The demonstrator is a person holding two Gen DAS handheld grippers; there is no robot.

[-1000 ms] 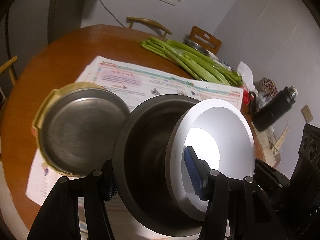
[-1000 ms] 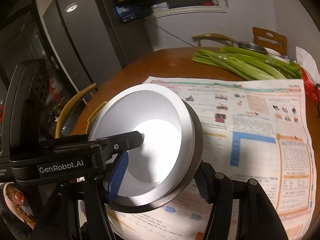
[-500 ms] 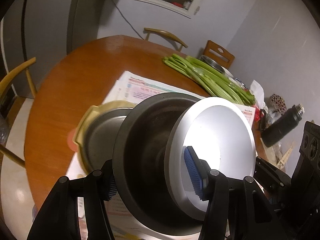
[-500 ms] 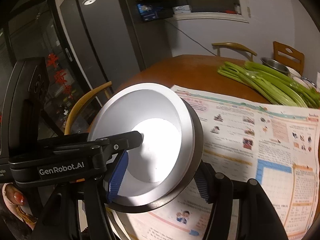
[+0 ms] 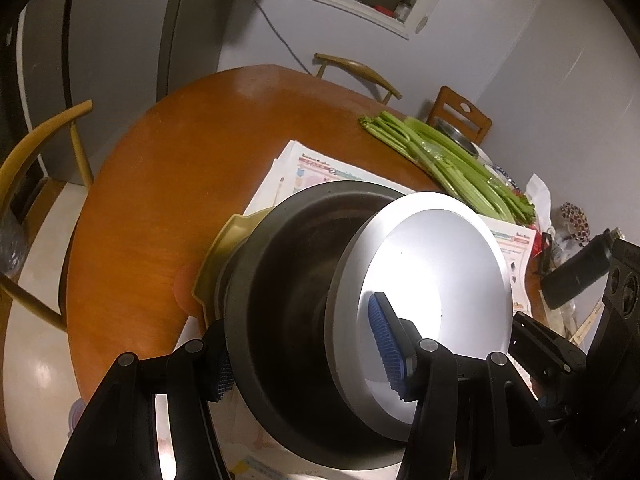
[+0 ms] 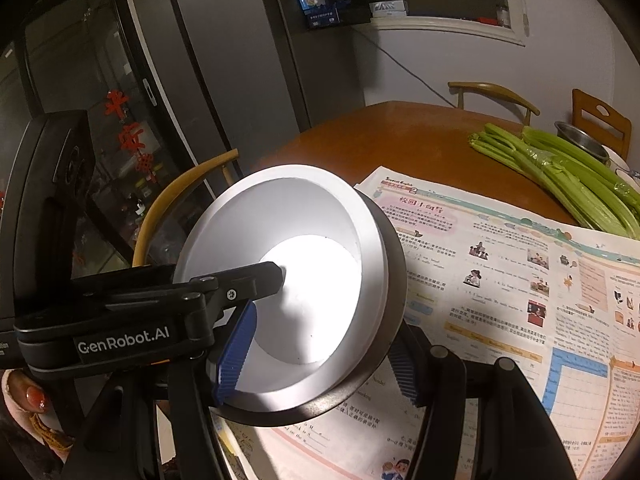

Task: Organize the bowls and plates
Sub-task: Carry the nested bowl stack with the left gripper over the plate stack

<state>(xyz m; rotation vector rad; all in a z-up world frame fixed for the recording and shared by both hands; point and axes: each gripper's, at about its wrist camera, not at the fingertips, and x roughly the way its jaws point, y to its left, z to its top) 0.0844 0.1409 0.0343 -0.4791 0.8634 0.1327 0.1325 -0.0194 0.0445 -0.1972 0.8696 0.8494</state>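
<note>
Round wooden table [image 5: 160,184]; both grippers [image 5: 308,364] [image 6: 316,364] clamped on dark metal bowl [image 5: 296,300], white bowl [image 6: 312,280] nested inside.

Each wrist camera looks forward and steeply down along its own fingers, very near the stacked dark metal bowl [image 5: 296,320] and white bowl [image 6: 304,292]. Both views share them, the far round wooden table [image 5: 168,184] and printed newspaper [image 6: 500,280].

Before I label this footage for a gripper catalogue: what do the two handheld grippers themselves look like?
Both are black, angular plastic. The left gripper and right gripper each carry ribbed blue finger pads and round silver pivot bolts. White "GenRobot.AI" lettering marks the left one's side.
</note>
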